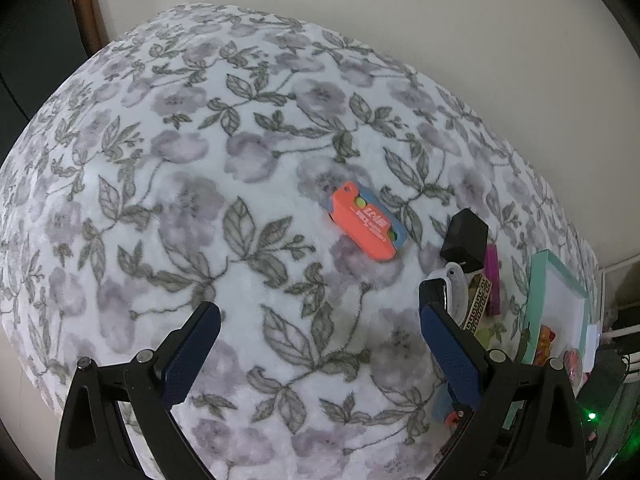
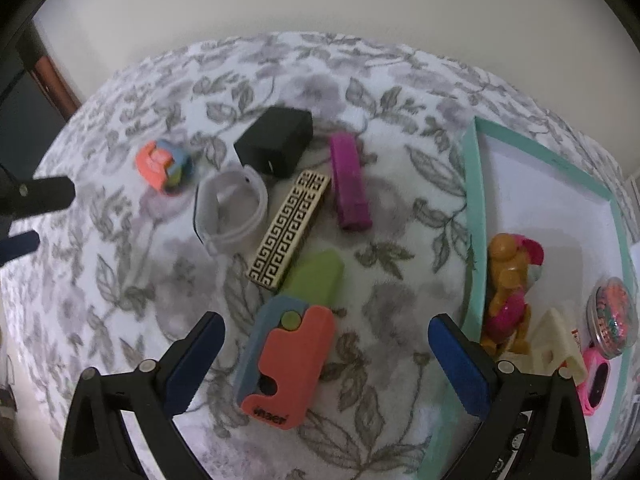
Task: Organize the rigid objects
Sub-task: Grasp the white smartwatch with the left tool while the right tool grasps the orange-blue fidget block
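An orange and blue toy cutter (image 2: 288,356) with a green blade (image 2: 316,276) lies on the floral blanket between the fingers of my right gripper (image 2: 326,326), which is open and not touching it. A second orange and blue cutter (image 1: 366,222) lies ahead of my left gripper (image 1: 318,312), also open and empty; the same cutter (image 2: 162,166) shows at the far left in the right wrist view. Between them lie a black box (image 2: 276,146), a white wristband (image 2: 230,208), a patterned bar (image 2: 290,226) and a magenta bar (image 2: 348,182).
A teal tray (image 2: 474,216) with a white floor sits at the right, holding a brown and pink figurine (image 2: 508,292), a cream block (image 2: 554,344), a pink watch (image 2: 596,384) and a round tin (image 2: 612,320). A pale wall runs behind the blanket (image 1: 200,200).
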The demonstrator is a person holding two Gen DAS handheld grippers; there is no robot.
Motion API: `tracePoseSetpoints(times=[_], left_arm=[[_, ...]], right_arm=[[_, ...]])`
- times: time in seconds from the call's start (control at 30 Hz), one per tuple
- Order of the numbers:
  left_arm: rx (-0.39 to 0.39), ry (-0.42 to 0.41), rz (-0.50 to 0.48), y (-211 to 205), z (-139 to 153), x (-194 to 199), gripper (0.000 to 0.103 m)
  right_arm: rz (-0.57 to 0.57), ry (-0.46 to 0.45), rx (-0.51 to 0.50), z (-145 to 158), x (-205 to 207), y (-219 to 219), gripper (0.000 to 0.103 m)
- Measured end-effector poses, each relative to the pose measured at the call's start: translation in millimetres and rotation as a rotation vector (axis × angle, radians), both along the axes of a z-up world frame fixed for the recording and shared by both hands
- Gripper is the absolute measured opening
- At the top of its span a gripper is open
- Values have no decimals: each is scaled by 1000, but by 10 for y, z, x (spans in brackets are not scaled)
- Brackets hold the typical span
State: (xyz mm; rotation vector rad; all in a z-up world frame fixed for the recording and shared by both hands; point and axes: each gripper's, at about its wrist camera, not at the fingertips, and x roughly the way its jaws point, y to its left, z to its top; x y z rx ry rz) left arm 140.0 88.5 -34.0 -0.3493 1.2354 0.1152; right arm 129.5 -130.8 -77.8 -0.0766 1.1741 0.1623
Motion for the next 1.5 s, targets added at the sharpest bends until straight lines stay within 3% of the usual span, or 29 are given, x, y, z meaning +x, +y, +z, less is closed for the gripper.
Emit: tracePoseSetpoints(times=[0.17,0.5,0.63,0.9,1.07,1.17,1.27,1.5], left_arm=[[-6,12,-12,-56,-55,25,100],[-106,28,-75,-325,-243,135,100],[-120,20,-92,-465,-296,175,100],[-104,-17,-123,-707,-408,264,100],[-110,-12,-125,-775,-533,298,100],[-91,-18,-117,-795,-568,308,96],[-60,-27,-113,-821,-588,322,84],[20,-41,-131,-889,-611,349,72]], right_arm=[[4,21,-37,-115,-17,-1,103],[43,2,-62,-102,-47,11,97],[38,-8,-102,-83,-72,-10,82],[29,-1,-81,-65,-45,-126,66],[6,-3,-68,-54,-13,-261,46],[12,-3,-64,-56,1,-289,45],[26,-7,-80,-65,5,-272,45],[38,-8,-81,-50,-7,-269,45]])
